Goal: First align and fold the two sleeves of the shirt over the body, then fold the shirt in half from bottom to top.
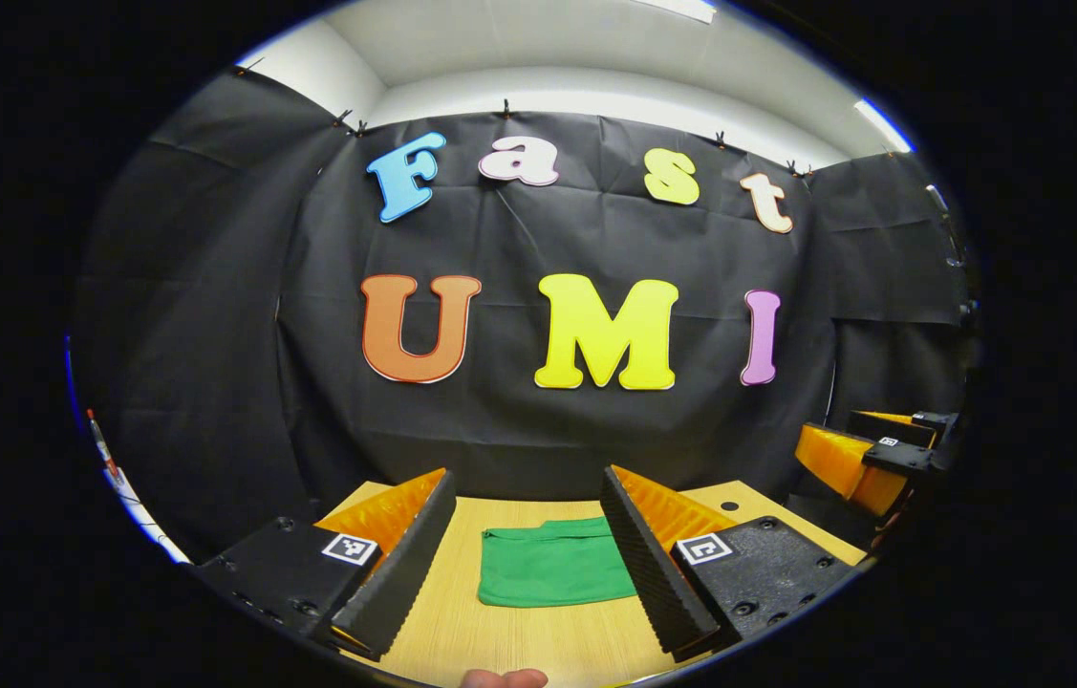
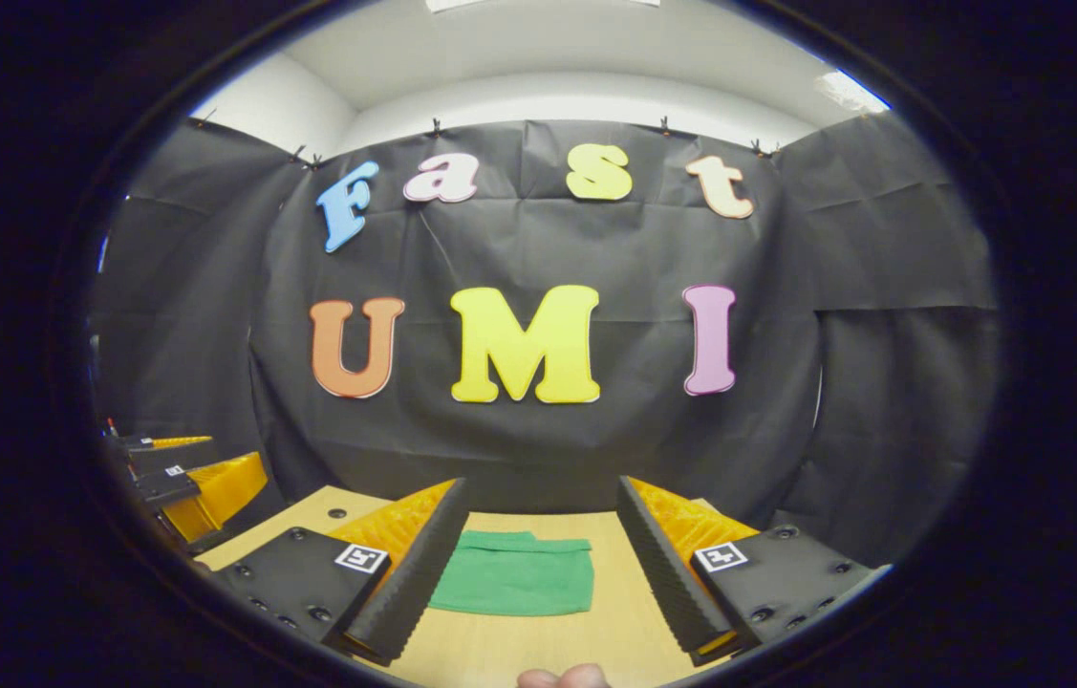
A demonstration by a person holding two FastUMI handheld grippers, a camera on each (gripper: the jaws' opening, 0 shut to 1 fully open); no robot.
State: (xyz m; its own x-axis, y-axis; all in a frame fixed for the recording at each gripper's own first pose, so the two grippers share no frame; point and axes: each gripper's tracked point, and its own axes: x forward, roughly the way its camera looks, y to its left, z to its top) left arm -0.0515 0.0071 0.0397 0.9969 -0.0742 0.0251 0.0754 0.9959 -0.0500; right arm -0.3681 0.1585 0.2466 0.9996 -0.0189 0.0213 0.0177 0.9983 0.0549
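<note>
A green shirt (image 1: 552,566) lies folded into a small flat rectangle on the wooden table (image 1: 519,640). In the left gripper view it sits ahead, between the fingers of my left gripper (image 1: 528,535), which is open and holds nothing, raised above the table. The right gripper view shows the same folded shirt (image 2: 514,573) ahead of my right gripper (image 2: 538,530), also open with nothing between its fingers. The right gripper (image 1: 868,459) appears at the far right of the left gripper view, and the left gripper (image 2: 189,483) at the far left of the right gripper view.
The black cloth wall stands close behind the table's (image 2: 519,650) far edge. A small round hole (image 1: 729,505) marks the tabletop near its back right corner. A fingertip (image 1: 503,678) shows at the bottom edge.
</note>
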